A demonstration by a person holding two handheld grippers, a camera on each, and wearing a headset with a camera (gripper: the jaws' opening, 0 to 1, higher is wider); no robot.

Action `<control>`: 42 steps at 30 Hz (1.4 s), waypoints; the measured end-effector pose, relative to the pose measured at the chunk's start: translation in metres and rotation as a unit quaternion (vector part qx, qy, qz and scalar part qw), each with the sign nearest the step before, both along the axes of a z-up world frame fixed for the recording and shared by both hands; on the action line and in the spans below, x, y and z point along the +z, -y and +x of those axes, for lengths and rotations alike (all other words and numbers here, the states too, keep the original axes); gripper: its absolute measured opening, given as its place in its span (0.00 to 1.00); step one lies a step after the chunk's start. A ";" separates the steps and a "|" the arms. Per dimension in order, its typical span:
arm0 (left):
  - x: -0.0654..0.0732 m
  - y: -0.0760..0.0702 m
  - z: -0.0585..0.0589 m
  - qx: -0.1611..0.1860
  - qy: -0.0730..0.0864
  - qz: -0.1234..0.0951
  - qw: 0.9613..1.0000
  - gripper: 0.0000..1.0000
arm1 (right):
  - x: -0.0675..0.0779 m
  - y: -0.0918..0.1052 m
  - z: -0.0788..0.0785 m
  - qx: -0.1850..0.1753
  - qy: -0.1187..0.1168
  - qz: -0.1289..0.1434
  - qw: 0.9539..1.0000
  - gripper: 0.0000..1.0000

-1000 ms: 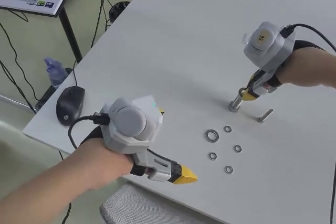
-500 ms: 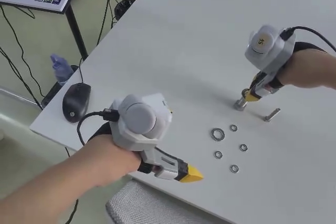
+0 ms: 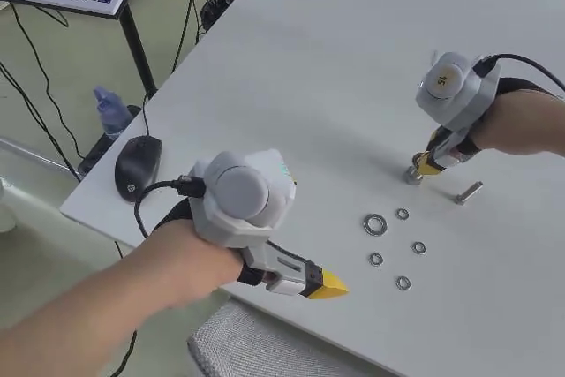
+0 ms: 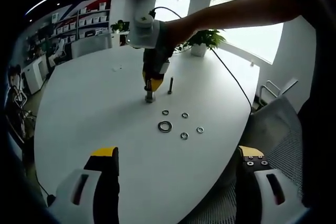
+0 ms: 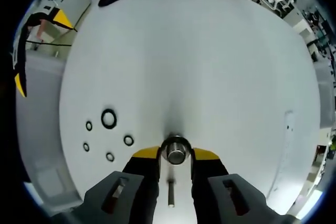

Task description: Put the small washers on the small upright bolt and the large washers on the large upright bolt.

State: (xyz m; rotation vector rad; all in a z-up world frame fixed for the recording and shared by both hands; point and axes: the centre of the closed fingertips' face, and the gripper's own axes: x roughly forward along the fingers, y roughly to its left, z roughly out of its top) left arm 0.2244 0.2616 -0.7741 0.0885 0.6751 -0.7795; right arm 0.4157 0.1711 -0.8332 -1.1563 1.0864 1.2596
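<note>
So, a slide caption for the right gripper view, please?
Right claw gripping the upright big bolt, five washers lying nearby.

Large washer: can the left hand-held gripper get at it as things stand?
Probably yes: the left hand-held gripper is open, bare table lies between it and the large washer; the right hand-held gripper is at the large bolt.

There are one large silver metal ring washer (image 3: 375, 224), four small silver metal ring washers (image 3: 419, 247), one thick silver metal bolt (image 3: 413, 174) and one thin silver metal bolt (image 3: 468, 192).
</note>
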 end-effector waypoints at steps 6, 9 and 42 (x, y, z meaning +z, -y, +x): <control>0.000 -0.004 -0.001 0.001 -0.001 0.003 1.000 0.91 | -0.009 0.001 -0.003 -0.002 -0.005 -0.005 1.000 0.22; 0.000 -0.006 -0.002 0.003 -0.002 0.004 1.000 0.91 | -0.015 0.002 -0.003 -0.005 -0.003 -0.007 1.000 0.22; -0.006 -0.005 -0.008 -0.015 -0.015 0.014 1.000 0.86 | -0.030 -0.002 -0.001 -0.008 -0.012 0.000 1.000 0.25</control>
